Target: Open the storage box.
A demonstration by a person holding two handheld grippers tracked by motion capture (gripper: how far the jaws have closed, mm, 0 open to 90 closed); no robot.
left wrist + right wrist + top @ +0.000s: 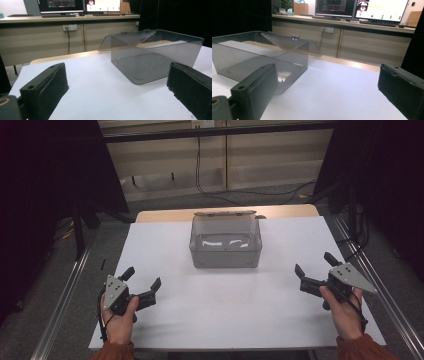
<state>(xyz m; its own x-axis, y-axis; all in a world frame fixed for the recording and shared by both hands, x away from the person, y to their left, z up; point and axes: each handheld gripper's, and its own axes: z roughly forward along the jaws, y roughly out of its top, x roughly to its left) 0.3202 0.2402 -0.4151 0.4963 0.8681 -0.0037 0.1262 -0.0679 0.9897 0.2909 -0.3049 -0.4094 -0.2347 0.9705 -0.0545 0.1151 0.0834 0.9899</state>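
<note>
A clear smoky plastic box (226,242) stands at the middle back of the white table (210,305), its hinged lid tipped open behind it. It looks empty. My left gripper (143,279) is held at the front left, open, nothing between its fingers. My right gripper (314,264) is held at the front right, open too and empty. In the left gripper view the box (152,55) stands ahead to the right; my own gripper (117,87) gapes wide. In the right gripper view the box (259,57) is ahead to the left of my gripper (327,87).
A wooden strip (165,215) edges the table's far side. Metal rails (65,295) run along both sides of the table. Beyond are a cabinet wall (225,155) with cables, and a desk with monitors (362,10).
</note>
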